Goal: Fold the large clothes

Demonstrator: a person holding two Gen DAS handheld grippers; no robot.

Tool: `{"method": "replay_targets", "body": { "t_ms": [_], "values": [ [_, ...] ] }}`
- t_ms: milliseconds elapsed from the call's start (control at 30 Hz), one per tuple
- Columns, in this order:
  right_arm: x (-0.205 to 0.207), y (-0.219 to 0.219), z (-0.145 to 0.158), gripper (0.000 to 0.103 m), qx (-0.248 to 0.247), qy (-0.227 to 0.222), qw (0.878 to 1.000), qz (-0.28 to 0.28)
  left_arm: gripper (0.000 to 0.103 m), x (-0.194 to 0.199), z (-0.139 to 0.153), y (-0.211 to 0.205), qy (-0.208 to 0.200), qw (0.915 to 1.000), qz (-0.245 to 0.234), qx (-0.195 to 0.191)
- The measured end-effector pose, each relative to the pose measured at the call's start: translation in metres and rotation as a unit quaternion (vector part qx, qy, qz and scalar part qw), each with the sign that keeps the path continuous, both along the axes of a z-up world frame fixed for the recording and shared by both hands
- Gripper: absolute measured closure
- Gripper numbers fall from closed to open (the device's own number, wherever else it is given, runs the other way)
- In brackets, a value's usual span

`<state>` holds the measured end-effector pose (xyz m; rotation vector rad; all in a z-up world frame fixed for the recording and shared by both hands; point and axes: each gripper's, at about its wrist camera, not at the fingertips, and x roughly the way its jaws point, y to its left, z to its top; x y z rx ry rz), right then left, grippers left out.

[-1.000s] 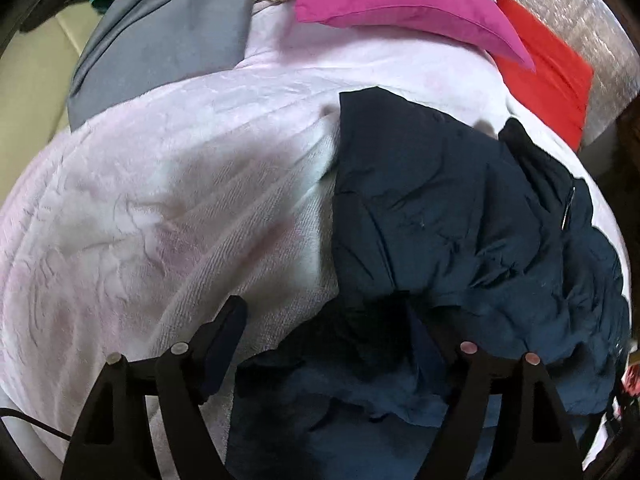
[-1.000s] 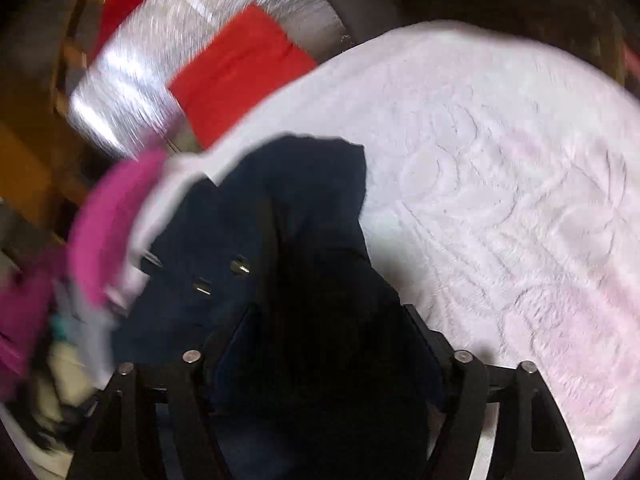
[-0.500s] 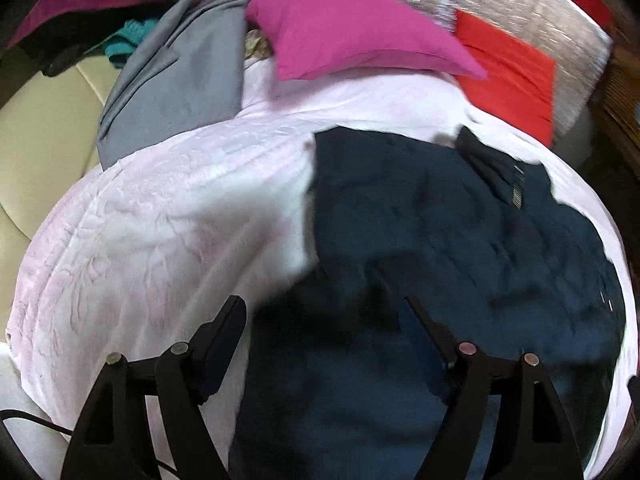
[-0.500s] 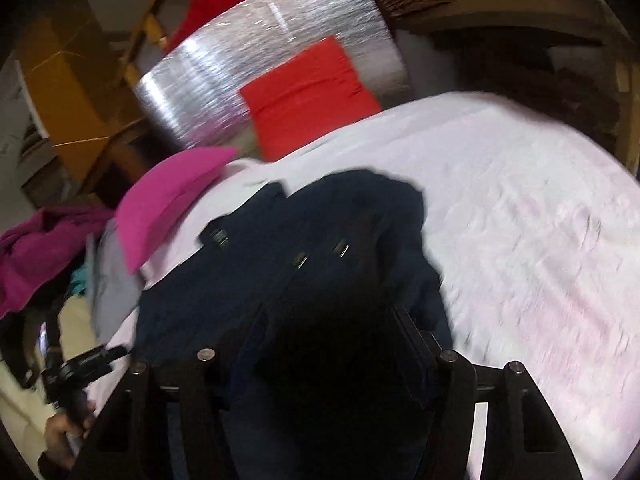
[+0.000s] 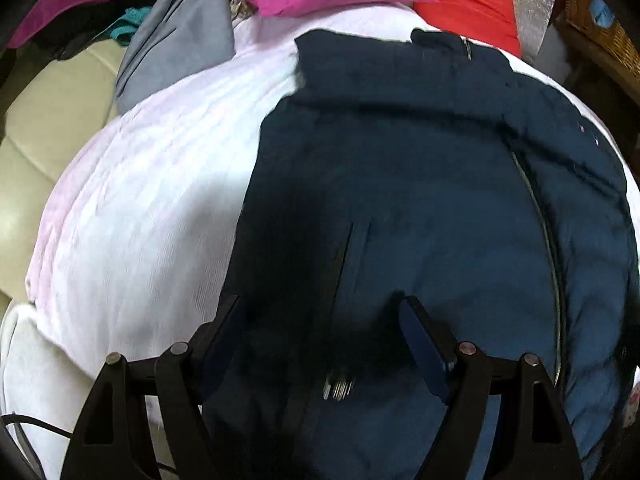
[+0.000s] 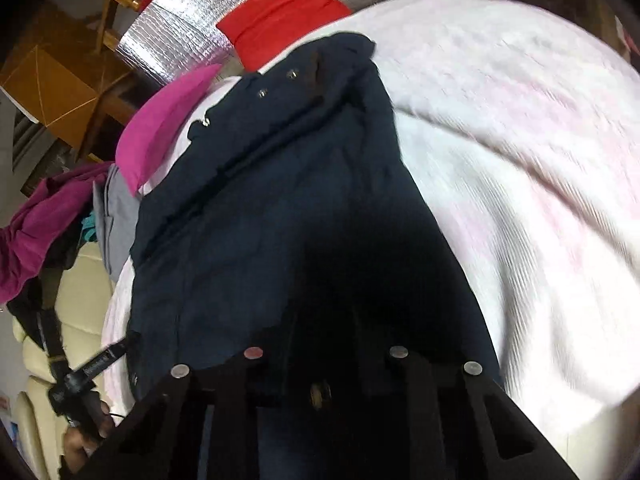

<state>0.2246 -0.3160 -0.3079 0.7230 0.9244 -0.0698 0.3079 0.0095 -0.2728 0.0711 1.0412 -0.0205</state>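
With the navy jacket point(image 5: 420, 184) spread on the pale blanket point(image 5: 140, 220) ahead of both tongs, flattening looks in hand: the left gripper point(image 5: 320, 320) gapes over its hem, the right gripper point(image 6: 324, 360) is closing on fabric, next pulling taut; earlier it lay crumpled.

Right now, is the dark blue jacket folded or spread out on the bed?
Spread out. The dark blue jacket lies opened flat over the pink blanket, collar far, zipper line running its length; no fold yet.
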Motion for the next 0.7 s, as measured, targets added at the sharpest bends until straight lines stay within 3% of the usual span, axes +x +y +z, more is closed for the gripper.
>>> {"method": "replay_targets", "body": {
  "t_ms": [300,367,500,700],
  "values": [
    [-0.069,-0.016,-0.002,0.073,0.046,0.002,0.999,-0.004,0.023,-0.059,0.021,0.012,-0.018,0.9997,-0.009,0.016],
    [-0.082,-0.019,0.001,0.069,0.040,0.006,0.999,-0.005,0.023,-0.073,0.034,0.017,-0.031,0.9993,-0.005,0.021],
    [-0.113,-0.030,0.012,0.041,0.029,-0.014,0.999,-0.025,0.023,-0.084,0.055,0.025,-0.056,0.9981,0.005,0.023],
    [-0.137,-0.048,0.025,0.040,0.027,-0.043,0.998,-0.048,0.023,-0.084,0.057,0.032,-0.037,0.9990,0.022,-0.009]
  ]
}}
